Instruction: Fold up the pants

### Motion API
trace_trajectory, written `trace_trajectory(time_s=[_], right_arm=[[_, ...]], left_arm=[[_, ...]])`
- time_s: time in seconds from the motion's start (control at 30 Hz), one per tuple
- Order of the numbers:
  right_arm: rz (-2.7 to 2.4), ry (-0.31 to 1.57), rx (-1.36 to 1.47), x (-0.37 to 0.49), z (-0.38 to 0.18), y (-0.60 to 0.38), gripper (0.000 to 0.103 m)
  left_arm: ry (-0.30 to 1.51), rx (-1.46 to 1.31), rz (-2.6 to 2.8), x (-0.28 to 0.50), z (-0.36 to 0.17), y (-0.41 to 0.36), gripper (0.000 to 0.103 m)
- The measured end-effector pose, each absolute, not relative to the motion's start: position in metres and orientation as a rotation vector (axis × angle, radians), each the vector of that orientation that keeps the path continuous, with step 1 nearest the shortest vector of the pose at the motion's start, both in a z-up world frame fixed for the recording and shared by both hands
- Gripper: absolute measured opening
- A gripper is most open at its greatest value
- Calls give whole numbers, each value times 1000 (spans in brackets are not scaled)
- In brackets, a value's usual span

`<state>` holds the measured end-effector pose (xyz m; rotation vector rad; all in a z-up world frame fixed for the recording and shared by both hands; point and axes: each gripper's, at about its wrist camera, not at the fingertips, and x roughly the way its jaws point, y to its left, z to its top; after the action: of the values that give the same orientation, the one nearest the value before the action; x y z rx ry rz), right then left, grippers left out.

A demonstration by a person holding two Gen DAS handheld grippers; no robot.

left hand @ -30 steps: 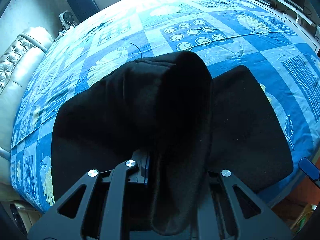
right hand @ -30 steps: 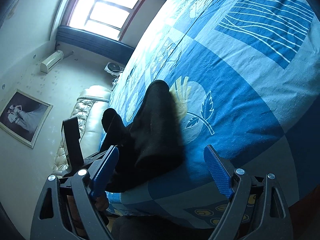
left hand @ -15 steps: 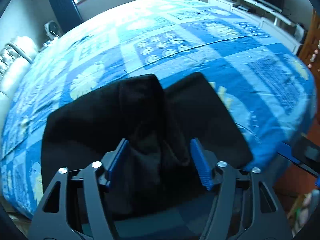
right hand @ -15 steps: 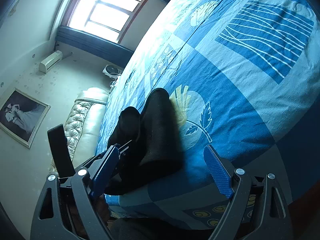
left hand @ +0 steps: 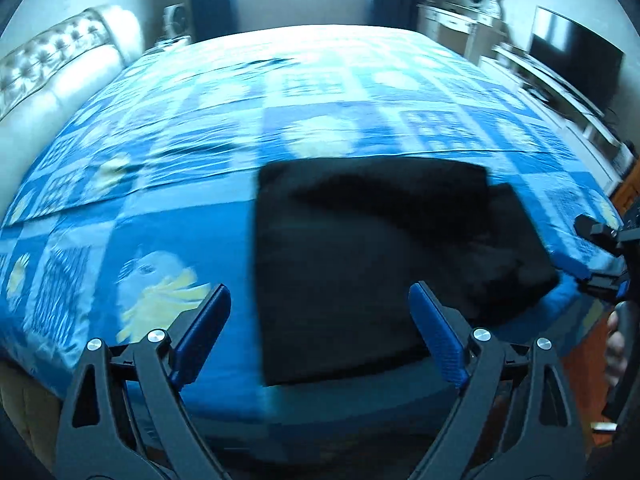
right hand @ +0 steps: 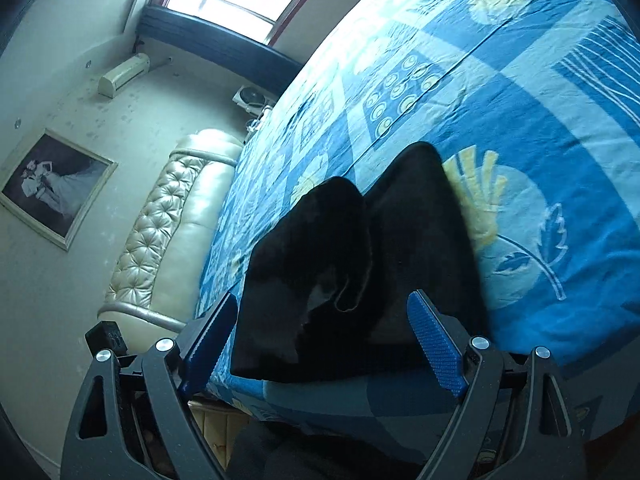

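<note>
The black, soft fabric pants (left hand: pixel 360 264) lie folded in a flat stack near the front edge of the bed with the blue patterned quilt cover (left hand: pixel 200 140), with one lower layer projecting to the right of the top panel. In the right wrist view the pants (right hand: pixel 360 280) show a raised, loosely draped upper fold. The fabric appears thick, limp and light; it is judged to sag and slide between layers when lifted, so any further hold is best taken at a folded edge or corner, pinching all layers together. The left gripper (left hand: pixel 320 332) is released, fingers spread wide and holding nothing, positioned just in front of the stack. The right gripper (right hand: pixel 324 336) is likewise spread and empty. Compared with one second earlier, the left gripper no longer clamps the cloth: the fold it carried now lies on the stack, and the gripper has drawn back and shifted its view leftward.
</note>
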<state>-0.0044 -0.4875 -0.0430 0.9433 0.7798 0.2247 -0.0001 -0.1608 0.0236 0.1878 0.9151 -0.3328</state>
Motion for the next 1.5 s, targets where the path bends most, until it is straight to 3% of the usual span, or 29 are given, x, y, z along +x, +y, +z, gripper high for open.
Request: trace_trajectory(time_s=[0.37,0.53,0.6,0.63,0.83,1.3,1.5], right_arm=[[158,932,864,51,-64,-464,87],[214,960,877,64,-69,-454,83],[235,983,875,70,-69,-445,70],[242,1004,868,75,-70,-438,53],[219,1043,808,80,-75,-423,19],[272,799,791,53,-1,-454,14],[215,802,814,45,-13,-479,13]], left_arm=[[994,20,-298,1,5,-92,90],[1001,6,-305,0,-2,-87,90],[1000,5,-302,0,-3,-85,90],[1000,5,-302,-1,-4,-84,90],[1012,3,-295,-1,-9,-80,90],[1014,30,-282,3,-11,-83,90],[1015,43,-296,4,-11,-93,90]])
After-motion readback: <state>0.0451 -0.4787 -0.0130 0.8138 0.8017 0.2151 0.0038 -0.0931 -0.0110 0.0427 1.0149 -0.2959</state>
